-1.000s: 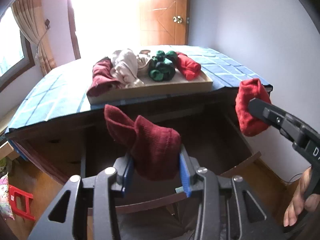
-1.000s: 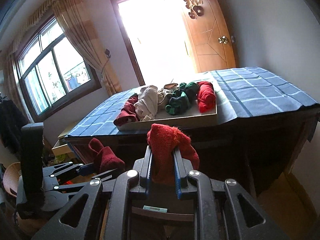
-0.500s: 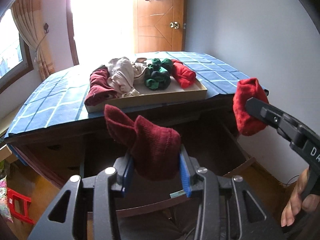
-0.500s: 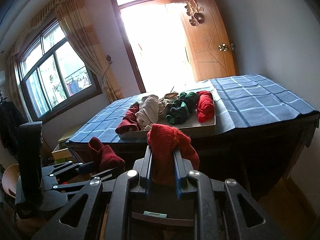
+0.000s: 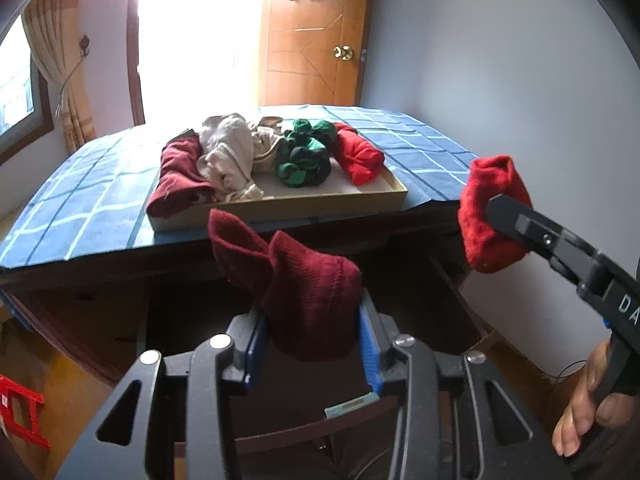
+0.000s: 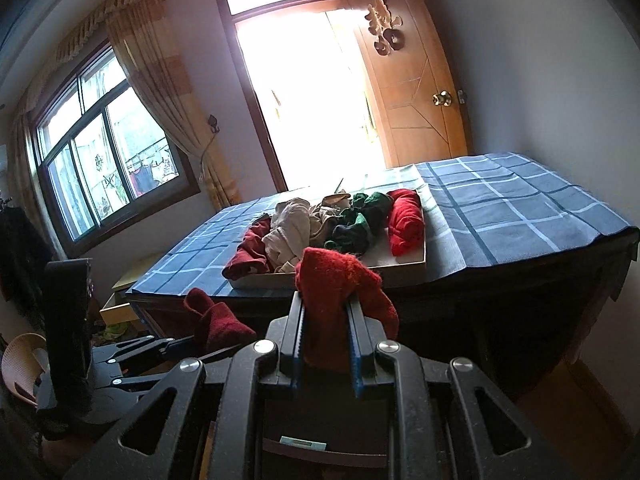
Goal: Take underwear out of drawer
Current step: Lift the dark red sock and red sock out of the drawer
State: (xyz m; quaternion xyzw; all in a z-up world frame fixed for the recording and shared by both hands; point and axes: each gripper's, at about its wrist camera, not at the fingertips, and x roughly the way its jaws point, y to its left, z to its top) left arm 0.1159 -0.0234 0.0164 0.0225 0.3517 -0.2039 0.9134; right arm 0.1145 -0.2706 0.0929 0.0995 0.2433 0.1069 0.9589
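Note:
My left gripper [image 5: 310, 330] is shut on a dark maroon knit piece of underwear [image 5: 304, 284], held in the air over the open dark wooden drawer [image 5: 452, 280]. In the right wrist view my right gripper [image 6: 326, 334] is shut on a bright red knit piece [image 6: 340, 300]. That red piece [image 5: 490, 216] also shows at the right of the left wrist view, level with the table edge. The maroon piece [image 6: 216, 322] and the left tool appear low on the left in the right wrist view.
A shallow cardboard tray [image 5: 280, 208] on the blue checked tablecloth [image 5: 80, 204] holds maroon, beige, green and red garments. A wooden door [image 6: 416, 92], a bright doorway and a window [image 6: 100, 160] lie behind. A hand [image 5: 588, 408] grips the right tool.
Both grippers have kept their holds. The views have tipped slightly upward, so the table and tray sit lower in the frames.

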